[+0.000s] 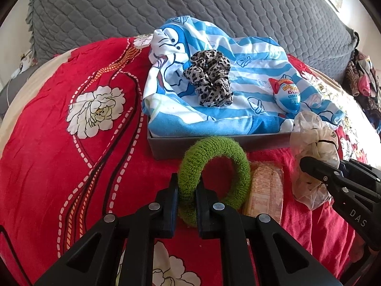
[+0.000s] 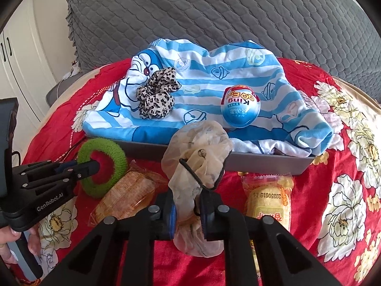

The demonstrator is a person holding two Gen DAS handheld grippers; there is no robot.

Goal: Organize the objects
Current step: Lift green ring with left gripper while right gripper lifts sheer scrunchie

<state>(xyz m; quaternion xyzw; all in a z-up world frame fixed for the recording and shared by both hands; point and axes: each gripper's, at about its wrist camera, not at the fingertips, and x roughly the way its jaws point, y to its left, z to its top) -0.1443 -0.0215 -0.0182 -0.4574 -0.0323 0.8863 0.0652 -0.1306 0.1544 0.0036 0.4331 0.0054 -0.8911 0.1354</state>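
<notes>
My left gripper (image 1: pixel 187 191) is shut on a fuzzy green hair ring (image 1: pixel 234 157), held just in front of a grey box (image 1: pixel 166 143); both also show in the right wrist view, the gripper (image 2: pixel 94 165) and the ring (image 2: pixel 114 152). My right gripper (image 2: pixel 187 202) is shut on a beige sheer scrunchie (image 2: pixel 202 143), also seen in the left wrist view (image 1: pixel 314 128). The box (image 2: pixel 262 163) holds a blue-striped cartoon cloth (image 2: pixel 202 76), a leopard scrunchie (image 2: pixel 156 95) and a blue toy egg (image 2: pixel 240 108).
Two wrapped snacks lie on the red floral blanket (image 1: pixel 59 143) in front of the box: an orange packet (image 2: pixel 123 195) and a yellow packet (image 2: pixel 269 197). A grey quilted headboard (image 2: pixel 214 12) rises behind. Clothes (image 1: pixel 364 76) are piled at far right.
</notes>
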